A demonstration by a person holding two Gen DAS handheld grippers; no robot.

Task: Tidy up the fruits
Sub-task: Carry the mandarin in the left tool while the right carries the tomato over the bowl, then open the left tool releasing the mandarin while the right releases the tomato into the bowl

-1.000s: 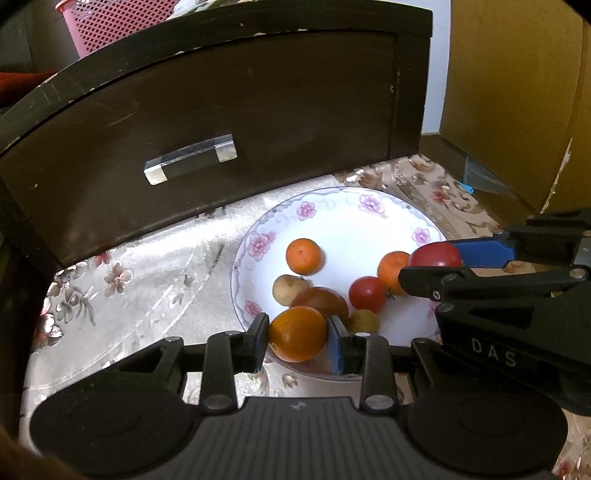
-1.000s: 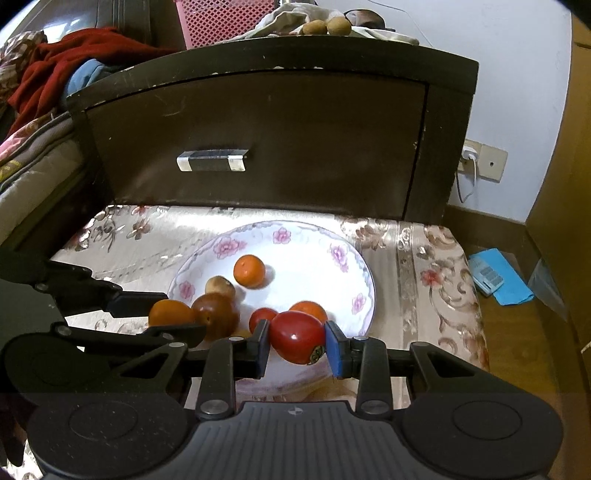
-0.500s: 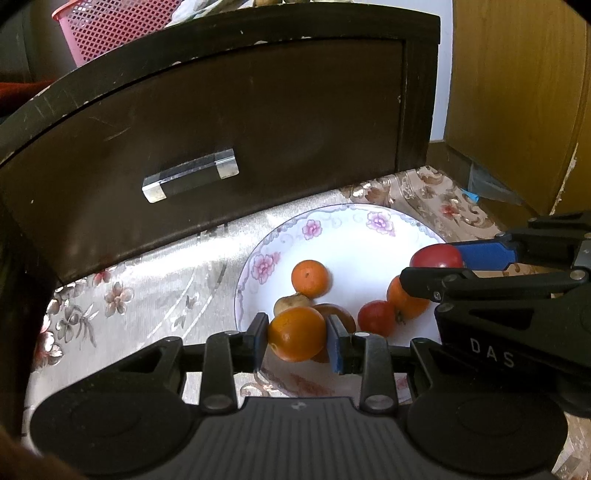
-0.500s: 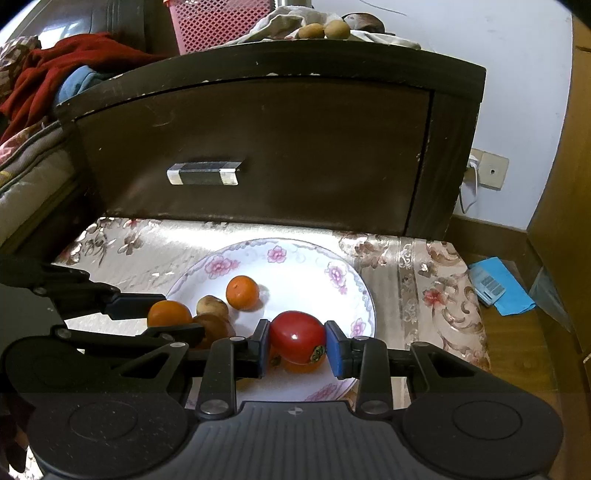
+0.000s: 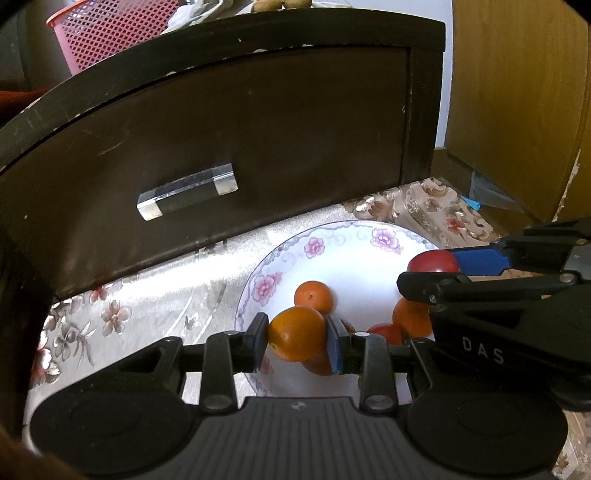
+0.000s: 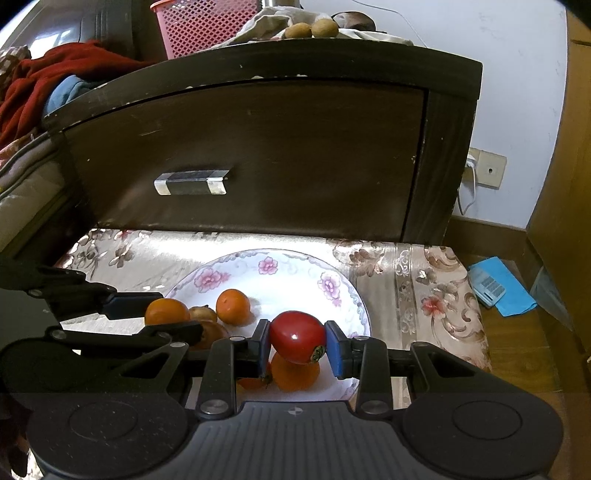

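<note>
My left gripper (image 5: 297,339) is shut on an orange (image 5: 297,334), held above the near rim of a white floral plate (image 5: 354,240). My right gripper (image 6: 297,343) is shut on a red tomato (image 6: 297,336) over the same plate (image 6: 295,258). Each gripper shows in the other's view: the right gripper (image 5: 432,271) with the tomato (image 5: 430,262) at the right, the left gripper (image 6: 162,317) with the orange (image 6: 166,312) at the left. On the plate lie a small orange (image 6: 232,306), a brownish fruit (image 6: 203,314), another orange fruit (image 6: 295,373) and more, partly hidden.
A dark cabinet with a drawer handle (image 5: 186,190) stands right behind the plate. On top of it are a pink basket (image 6: 207,26), a cloth and two brown fruits (image 6: 312,28). A floral tablecloth (image 6: 424,288) covers the surface; a blue item (image 6: 498,290) lies on the floor to the right.
Both grippers have risen a little with their fruits, so the views tilt up and the plate sits lower in the frames. The grips are unchanged.
</note>
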